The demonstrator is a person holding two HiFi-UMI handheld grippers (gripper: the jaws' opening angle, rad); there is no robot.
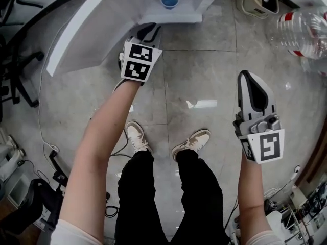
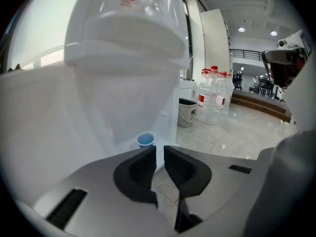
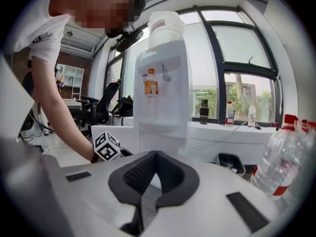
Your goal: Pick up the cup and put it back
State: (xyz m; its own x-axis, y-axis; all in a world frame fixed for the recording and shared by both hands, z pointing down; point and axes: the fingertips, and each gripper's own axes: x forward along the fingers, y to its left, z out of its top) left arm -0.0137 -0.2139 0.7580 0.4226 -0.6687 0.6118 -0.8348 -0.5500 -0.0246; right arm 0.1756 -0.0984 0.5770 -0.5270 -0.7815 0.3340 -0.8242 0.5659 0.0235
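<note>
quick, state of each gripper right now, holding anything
left gripper: jaws open only a crack, nothing between them; the cup stands beyond their tips.
right gripper: jaws closed, empty.

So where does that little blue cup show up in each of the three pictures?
Head view: the blue cup sits at top centre, in the water dispenser.
Left gripper view: the cup is at lower centre, just above the jaws.
Right gripper view: not visible.
Shared landmark: the white dispenser.
</note>
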